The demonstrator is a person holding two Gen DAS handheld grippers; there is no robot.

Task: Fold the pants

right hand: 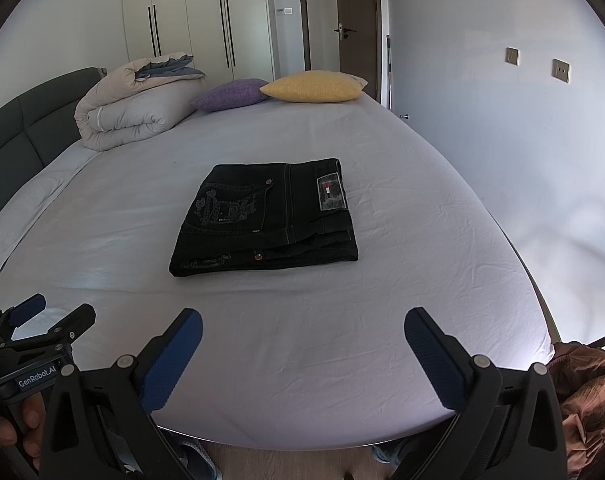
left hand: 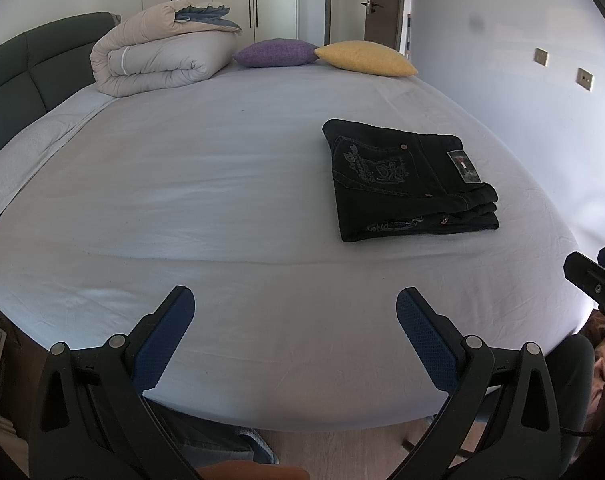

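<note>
Two sets of tongs hung over the near edge of the bed (right hand: 342, 380), the left tongs (left hand: 295, 336) and right tongs (right hand: 303, 356) both spread wide with nothing between their blue pads. Black pants (right hand: 266, 218) lay folded into a compact stack on the bed's sheet, well apart from both tongs. At the far end of the bed sat a rolled duvet (right hand: 134, 104), a purple cushion (right hand: 230, 95) and a yellow cushion (right hand: 314, 86).
</note>
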